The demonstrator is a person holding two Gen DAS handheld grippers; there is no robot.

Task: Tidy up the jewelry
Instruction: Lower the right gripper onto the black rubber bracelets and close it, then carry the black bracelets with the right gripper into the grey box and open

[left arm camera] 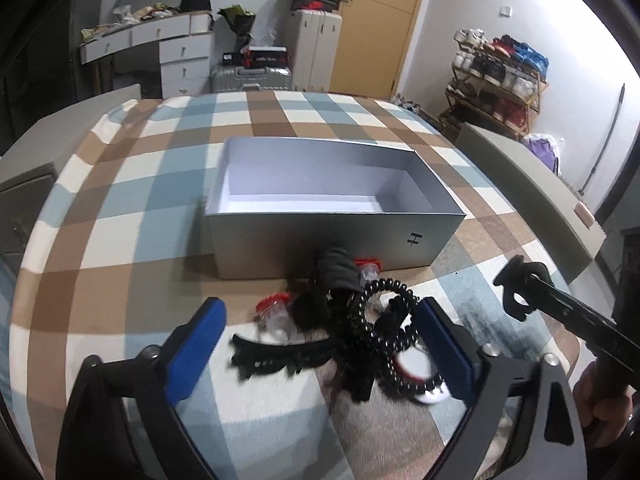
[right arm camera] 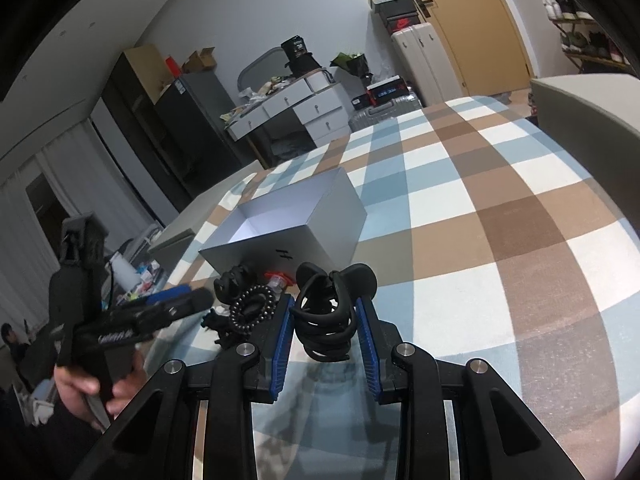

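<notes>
An open silver box [left arm camera: 320, 236] with a white inside stands empty on the checked cloth; it also shows in the right wrist view [right arm camera: 304, 236]. In front of it lies a heap: black coil hair ties [left arm camera: 380, 320], a black claw clip [left arm camera: 276, 356], small red-capped clear vials [left arm camera: 276, 312] and a round white and red piece [left arm camera: 420, 368]. My left gripper [left arm camera: 320, 340] is open around this heap, just above it. My right gripper [right arm camera: 324, 332] is shut on a black hair clip [right arm camera: 328, 312] with looped black bands, held above the cloth to the right of the heap.
The checked cloth [left arm camera: 120, 240] covers the whole surface. Grey padded edges [left arm camera: 532, 184] flank it on both sides. Behind are a white dresser [left arm camera: 176, 56], suitcases [left arm camera: 316, 56] and a shoe rack [left arm camera: 500, 80].
</notes>
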